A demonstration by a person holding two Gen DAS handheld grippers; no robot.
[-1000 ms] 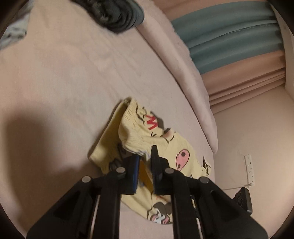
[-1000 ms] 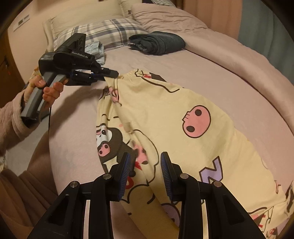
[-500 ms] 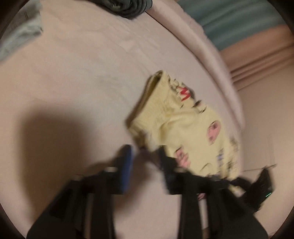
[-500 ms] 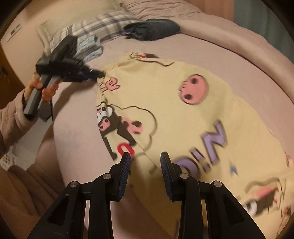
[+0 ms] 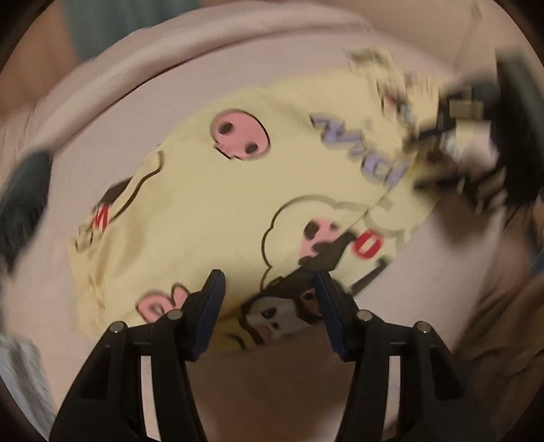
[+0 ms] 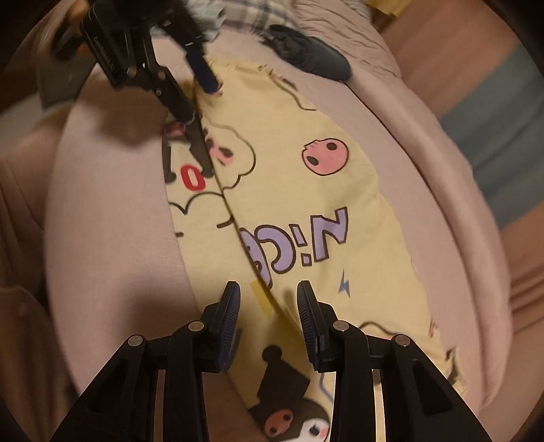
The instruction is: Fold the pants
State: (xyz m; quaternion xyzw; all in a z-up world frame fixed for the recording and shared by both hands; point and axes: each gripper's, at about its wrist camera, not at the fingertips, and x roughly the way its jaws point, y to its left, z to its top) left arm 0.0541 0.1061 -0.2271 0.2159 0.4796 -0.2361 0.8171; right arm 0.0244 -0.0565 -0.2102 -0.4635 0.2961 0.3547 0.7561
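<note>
Bed point(image 6: 112, 210), pink cover, fills both views. Pink duvet point(image 6: 452, 190) bunched along its far side; teal and pink curtain point(image 6: 493, 112) beyond, seen only from the right wrist.

Pants point(image 6: 306, 210), yellow with cartoon print, lie spread flat on the bed, one leg folded over the other along a lengthwise edge. The right wrist view shows that edge running from the waistband end down toward the camera, and the purple lettering; the left wrist view shows the pants point(image 5: 210, 204) from the waistband side, blurred toward the far end.

Dark folded garment point(image 6: 312, 56) sits on the bed past the waistband, near a plaid pillow point(image 6: 238, 13). In the left wrist view it is only a dark smear at the left edge.

Left gripper point(image 6: 204, 125), seen from the right wrist: jaws spread wide, one finger over the fold edge, the other near the waistband, nothing held. Its own camera confirms left gripper point(image 5: 268, 292) jaws apart above the printed fabric.

Right gripper point(image 6: 268, 306): jaws released, hovering over the fold edge lower down the leg. From the left wrist it point(image 5: 452, 142) is a blur at the far right.
</note>
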